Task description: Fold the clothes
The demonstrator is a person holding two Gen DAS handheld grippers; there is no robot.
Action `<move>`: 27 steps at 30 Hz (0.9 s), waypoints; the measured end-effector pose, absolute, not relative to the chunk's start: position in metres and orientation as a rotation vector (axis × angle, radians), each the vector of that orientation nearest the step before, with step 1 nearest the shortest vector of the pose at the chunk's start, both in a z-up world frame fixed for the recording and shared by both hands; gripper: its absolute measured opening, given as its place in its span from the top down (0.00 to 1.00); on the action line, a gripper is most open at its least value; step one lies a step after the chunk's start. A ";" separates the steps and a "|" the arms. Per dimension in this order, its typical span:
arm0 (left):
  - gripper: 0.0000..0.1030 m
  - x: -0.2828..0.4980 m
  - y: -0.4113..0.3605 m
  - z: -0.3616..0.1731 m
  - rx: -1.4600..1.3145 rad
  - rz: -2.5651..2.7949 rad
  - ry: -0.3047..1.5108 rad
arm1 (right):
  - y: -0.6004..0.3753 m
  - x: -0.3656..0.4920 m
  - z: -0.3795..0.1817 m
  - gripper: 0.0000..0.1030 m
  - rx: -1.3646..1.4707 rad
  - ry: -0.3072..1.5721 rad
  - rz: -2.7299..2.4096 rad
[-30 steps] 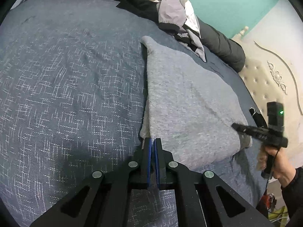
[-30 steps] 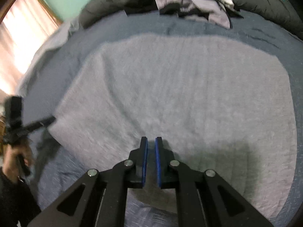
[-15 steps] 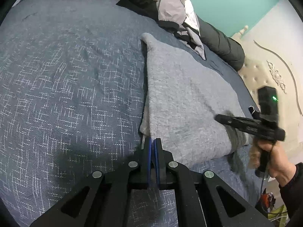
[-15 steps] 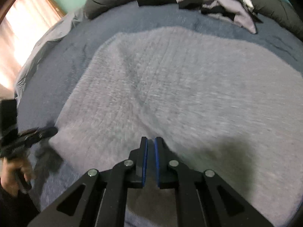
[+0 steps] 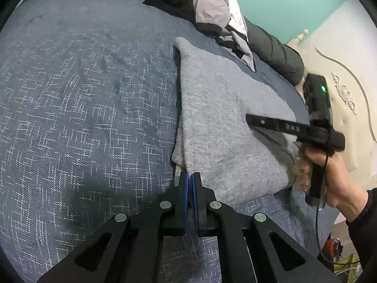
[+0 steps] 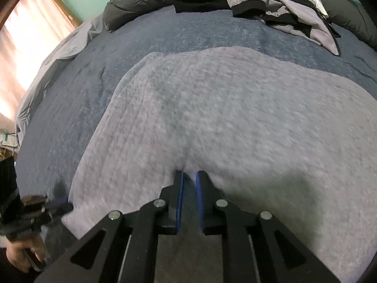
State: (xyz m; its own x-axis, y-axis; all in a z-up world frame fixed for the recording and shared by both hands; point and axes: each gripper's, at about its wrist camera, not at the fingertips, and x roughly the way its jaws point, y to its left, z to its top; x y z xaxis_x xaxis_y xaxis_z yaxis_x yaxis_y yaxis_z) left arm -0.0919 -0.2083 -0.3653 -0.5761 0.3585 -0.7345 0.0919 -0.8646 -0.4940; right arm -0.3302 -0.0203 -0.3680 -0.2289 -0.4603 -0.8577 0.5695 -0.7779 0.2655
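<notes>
Left claw (image 5: 190, 176): clenched, blue pads pressed together on the near left edge of the grey garment (image 5: 226, 127); a thin strip of fabric runs between them.
Right claw (image 6: 189, 176): a narrow gap shows between its blue pads, and a small peak of the grey garment rises into that gap; whether it grips the cloth I cannot tell.
Grey garment: spread flat on the bed (image 5: 82, 99), reaching ahead of both claws; its left edge is a folded double layer running straight away from the left claw.
Right hand (image 5: 329, 174): to the right of the left claw, wrapped round the handle of the right tool, whose fingers reach over the garment's right side.
Left hand (image 6: 21, 257): low and to the left of the right claw, blurred.
Pile of clothes (image 5: 219, 16): far ahead of both claws, grey, white and black, lying against a dark duvet (image 5: 273, 47) at the bed's far edge.
Headboard (image 5: 348, 89): cream, carved, beyond the right hand.
</notes>
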 end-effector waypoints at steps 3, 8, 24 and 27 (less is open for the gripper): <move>0.96 -0.093 -0.208 -0.366 -1.361 2.550 -0.744 | -0.024 -0.324 -0.360 0.88 1.381 0.154 -2.049; 0.96 -0.093 -0.209 -0.367 -1.363 2.544 -0.752 | -0.014 -0.318 -0.343 0.88 1.386 0.189 -2.024; 0.96 -0.091 -0.210 -0.365 -1.370 2.540 -0.752 | 0.090 -0.297 -0.342 0.88 1.479 0.145 -2.094; 0.96 -0.092 -0.211 -0.365 -1.370 2.540 -0.751 | 0.086 -0.308 -0.345 0.88 1.486 0.130 -2.119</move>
State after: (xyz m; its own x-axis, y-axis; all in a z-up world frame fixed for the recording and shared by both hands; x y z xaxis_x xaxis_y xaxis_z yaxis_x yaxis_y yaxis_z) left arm -0.0917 -0.2106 -0.3647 -0.5680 0.3652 -0.7376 0.0946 -0.8613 -0.4993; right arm -0.3082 0.0859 -0.3446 -0.2431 -0.3744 -0.8948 0.4808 -0.8477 0.2241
